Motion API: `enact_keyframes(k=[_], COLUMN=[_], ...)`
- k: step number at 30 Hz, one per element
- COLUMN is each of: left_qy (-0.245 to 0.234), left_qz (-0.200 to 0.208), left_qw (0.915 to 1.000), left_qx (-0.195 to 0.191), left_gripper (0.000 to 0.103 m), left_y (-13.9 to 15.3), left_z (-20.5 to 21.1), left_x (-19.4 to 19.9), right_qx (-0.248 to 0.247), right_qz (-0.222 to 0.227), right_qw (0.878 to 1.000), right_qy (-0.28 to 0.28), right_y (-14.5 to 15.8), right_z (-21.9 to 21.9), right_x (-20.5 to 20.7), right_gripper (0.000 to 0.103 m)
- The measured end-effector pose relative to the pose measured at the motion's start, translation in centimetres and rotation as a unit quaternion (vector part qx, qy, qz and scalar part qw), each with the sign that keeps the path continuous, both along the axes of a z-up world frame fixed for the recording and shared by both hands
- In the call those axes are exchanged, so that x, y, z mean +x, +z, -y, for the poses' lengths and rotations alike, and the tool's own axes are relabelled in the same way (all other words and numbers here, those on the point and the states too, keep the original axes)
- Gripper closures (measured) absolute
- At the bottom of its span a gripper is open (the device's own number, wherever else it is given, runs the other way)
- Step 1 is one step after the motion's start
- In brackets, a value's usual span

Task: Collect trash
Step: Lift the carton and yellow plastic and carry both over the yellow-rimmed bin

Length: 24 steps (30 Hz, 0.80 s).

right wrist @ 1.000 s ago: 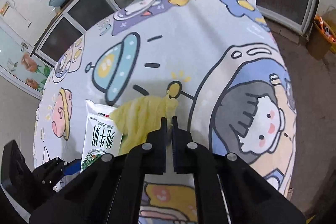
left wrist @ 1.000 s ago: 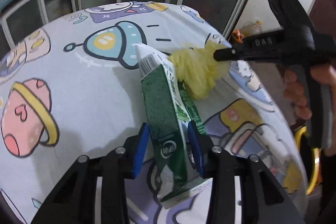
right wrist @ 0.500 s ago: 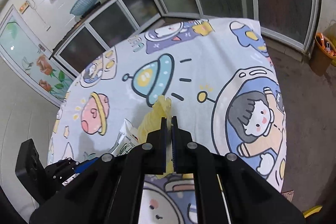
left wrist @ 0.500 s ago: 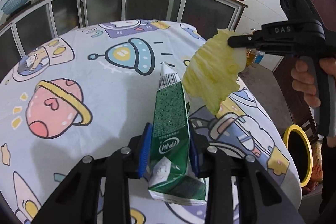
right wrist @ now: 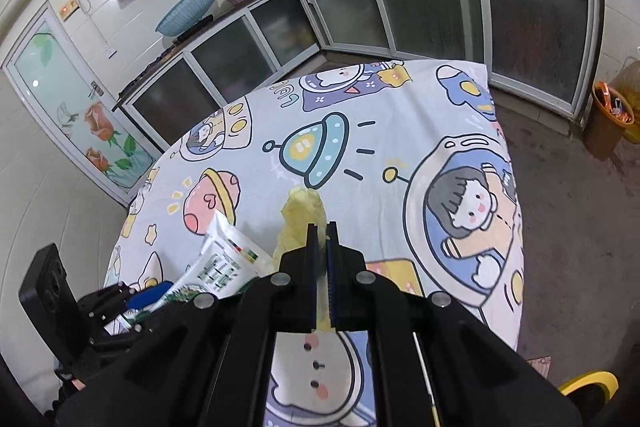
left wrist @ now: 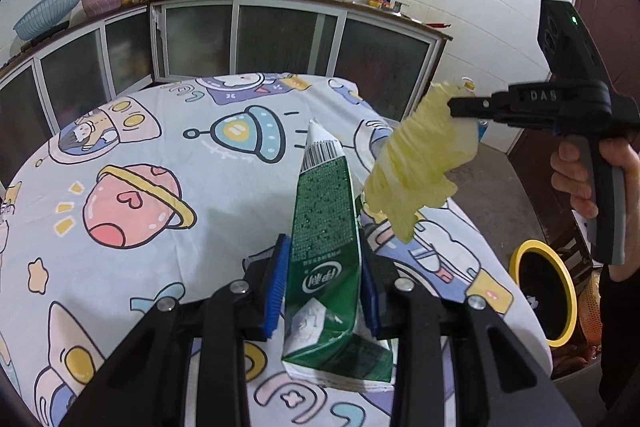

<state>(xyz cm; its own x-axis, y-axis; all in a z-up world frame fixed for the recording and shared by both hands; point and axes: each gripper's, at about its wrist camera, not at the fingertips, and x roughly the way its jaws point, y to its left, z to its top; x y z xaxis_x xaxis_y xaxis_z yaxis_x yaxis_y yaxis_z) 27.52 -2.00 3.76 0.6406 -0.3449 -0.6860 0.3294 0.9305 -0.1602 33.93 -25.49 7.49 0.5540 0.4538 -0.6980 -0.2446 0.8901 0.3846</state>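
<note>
Left gripper (left wrist: pixel 322 287) clamps a light, crushable milk carton (left wrist: pixel 324 239) mid-body at lower centre, while right gripper (right wrist: pixel 321 231) pinches a limp cabbage leaf (left wrist: pixel 420 163).

Green and white carton (left wrist: pixel 325 259) between blue-padded black tongs (left wrist: pixel 323 285). Pale yellow crumpled scrap (left wrist: pixel 420 167) at two o'clock. White worktop cloth (left wrist: pixel 160 187) printed with pastel cartoon spaceships, planets and astronauts.

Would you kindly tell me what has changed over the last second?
Both claws rose off the tablecloth: the left claw carried the green milk carton up, the right claw lifted the yellow cabbage leaf higher. Both grips stayed shut; no trash remains on the cloth.
</note>
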Motion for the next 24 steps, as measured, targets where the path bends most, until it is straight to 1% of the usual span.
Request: enact_keyframes(k=[6,11,17,21,24], left_qy=[-0.008,-0.021,-0.048,-0.073,-0.089], left_qz=[0.018,0.028,0.038,0.044,0.049], left_qw=[0.9998,0.9993,0.9979,0.9961,0.9945], left_qx=[-0.007,-0.012,-0.018,-0.024,-0.026], left_gripper=[0.073,0.073,0.073,0.073,0.073], left_y=[1.5,2.4,3.0,3.5,3.8], left_z=[0.7,1.9,4.6,7.1,9.2], left_x=[-2.4,-4.1,-5.8,-6.9,-7.6], right_qx=[0.004,0.016,0.011,0.01,0.007], right_qz=[0.015,0.024,0.039,0.046,0.054], right_qw=[1.0,1.0,0.999,0.998,0.996], right_qy=[0.004,-0.007,-0.032,-0.05,-0.074], right_y=[0.9,1.5,1.7,1.6,1.7], right_z=[1.1,3.6,7.0,9.5,12.1], right_x=[-4.0,-7.4,-11.6,-14.1,-16.3], right_gripper=[0.099,0.098,0.098,0.098,0.098])
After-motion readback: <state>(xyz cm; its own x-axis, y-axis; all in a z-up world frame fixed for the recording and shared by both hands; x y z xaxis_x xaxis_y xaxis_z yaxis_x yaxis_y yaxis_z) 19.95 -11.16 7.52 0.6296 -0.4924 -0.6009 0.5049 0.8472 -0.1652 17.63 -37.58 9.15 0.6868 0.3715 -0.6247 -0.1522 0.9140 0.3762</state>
